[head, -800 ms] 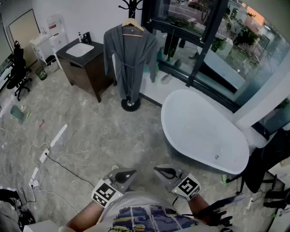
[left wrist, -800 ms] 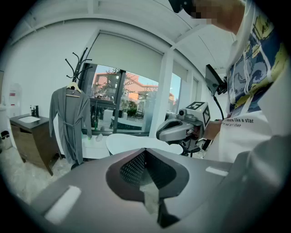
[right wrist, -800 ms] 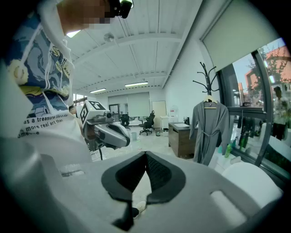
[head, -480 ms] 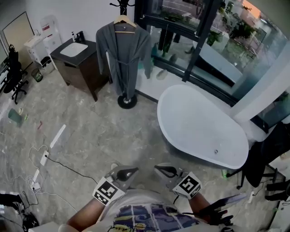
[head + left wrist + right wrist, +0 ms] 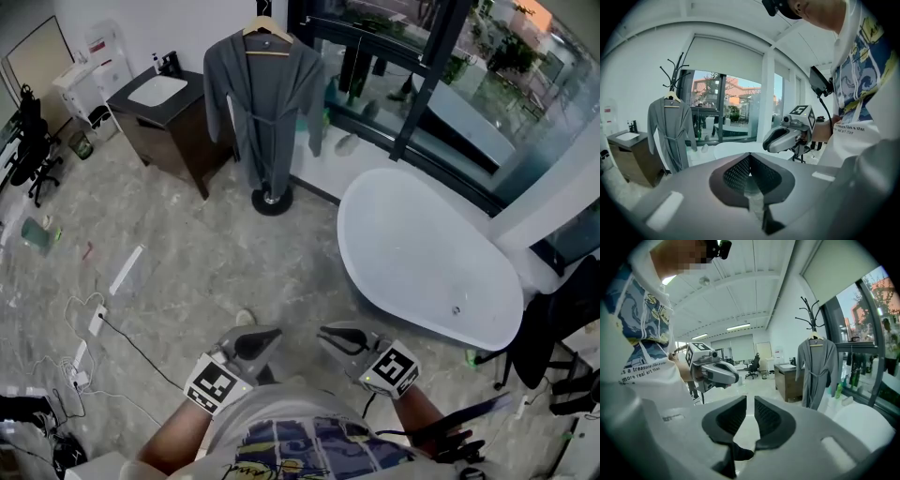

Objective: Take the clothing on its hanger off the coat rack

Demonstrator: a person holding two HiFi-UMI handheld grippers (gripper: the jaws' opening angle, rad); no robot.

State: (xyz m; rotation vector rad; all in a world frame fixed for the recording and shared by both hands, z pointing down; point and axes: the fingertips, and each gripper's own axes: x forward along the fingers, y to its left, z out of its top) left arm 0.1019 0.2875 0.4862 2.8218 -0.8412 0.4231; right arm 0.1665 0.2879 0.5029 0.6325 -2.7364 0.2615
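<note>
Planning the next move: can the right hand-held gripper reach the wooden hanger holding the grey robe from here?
Probably not yet: the right hand-held gripper is at the person's waist, the wooden hanger far across the marbled floor. Nothing seems to block walking up.

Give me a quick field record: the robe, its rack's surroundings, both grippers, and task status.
robe: grey, on wooden hanger, hanging from coat rack
beside rack: vanity at its left, bathtub at its right, in head view
left gripper: jaws together, empty
right gripper: jaws slightly apart, empty
status: not begun; both grippers close to the person, far from robe
</note>
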